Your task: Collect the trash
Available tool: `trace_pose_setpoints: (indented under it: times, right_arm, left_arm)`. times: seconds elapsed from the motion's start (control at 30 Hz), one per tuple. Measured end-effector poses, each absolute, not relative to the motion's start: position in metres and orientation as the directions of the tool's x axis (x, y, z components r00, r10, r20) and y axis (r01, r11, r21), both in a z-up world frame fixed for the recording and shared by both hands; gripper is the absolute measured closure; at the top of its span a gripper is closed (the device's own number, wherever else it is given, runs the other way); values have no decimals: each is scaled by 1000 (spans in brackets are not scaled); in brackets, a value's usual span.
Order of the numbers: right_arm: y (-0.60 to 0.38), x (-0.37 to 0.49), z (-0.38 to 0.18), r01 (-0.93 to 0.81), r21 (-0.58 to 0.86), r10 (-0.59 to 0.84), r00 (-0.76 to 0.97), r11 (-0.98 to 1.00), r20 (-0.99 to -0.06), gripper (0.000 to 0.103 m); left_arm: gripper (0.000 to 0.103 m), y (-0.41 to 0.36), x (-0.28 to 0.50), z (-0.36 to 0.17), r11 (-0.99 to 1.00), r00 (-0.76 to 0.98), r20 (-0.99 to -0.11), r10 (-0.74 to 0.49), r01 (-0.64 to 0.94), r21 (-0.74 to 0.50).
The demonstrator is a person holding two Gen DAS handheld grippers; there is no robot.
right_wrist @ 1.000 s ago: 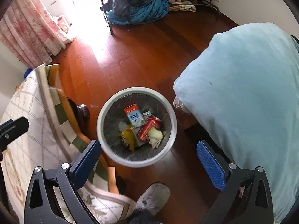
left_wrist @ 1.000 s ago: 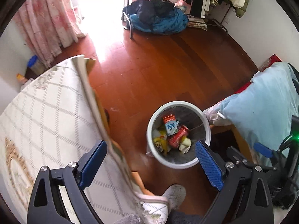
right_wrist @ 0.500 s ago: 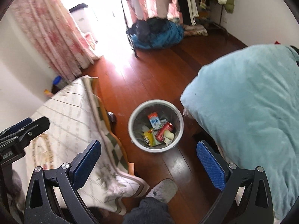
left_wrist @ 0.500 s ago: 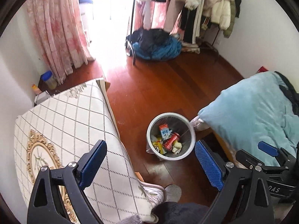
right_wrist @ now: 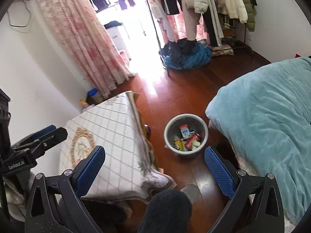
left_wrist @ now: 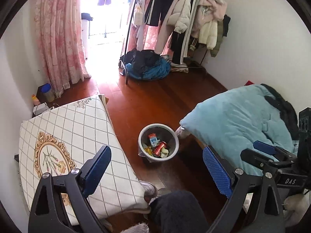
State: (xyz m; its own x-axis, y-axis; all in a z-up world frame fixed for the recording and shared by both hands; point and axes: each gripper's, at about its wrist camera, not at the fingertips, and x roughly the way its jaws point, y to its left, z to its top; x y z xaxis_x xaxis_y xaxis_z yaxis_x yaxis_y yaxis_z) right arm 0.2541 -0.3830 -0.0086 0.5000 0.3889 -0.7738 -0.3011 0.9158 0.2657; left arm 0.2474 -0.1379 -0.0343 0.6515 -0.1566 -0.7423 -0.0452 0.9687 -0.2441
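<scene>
The trash bin stands on the wooden floor between the cloth-covered surface and the bed with its light blue blanket. Inside it lie a small milk carton, a red can and yellow wrappers. The bin sits well below and ahead of both tongs, seen in the gap between their blue pads. The left tongs are spread wide and hold nothing; the right tongs are likewise wide apart and empty. Each pair also shows at the edge of the other's view. A person's dark-clad leg and grey slipper are directly beneath the tongs. Farther back, a pile of blue and black clothes lies under a rack of hanging coats, beside pink floral curtains.
</scene>
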Motion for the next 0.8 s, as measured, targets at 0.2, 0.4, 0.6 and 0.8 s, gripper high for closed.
trace_pose_setpoints:
  times: [0.2,0.4,0.6,0.8]
  right_arm:
    - [-384,214,19,-355,290,444,511,889,-736,0]
    - [-382,188,38,-394,302,481,518,868,-707,0]
    - [-381,174,55,-405,307,496,537,861,-683,0]
    - [-378,164,61,-416,300,498,538,859,-680,0]
  left_arm:
    - [7,-133,212,-23,962,671,-722,-170,-47,-270]
    - [7,-132,190,-11,958,691,-699,-181,-37,-285]
    - [7,-131,176,4,957,720,-668,-186,-20,-289]
    - [7,-131,166,10,957,735,-651,-189,-11,-291]
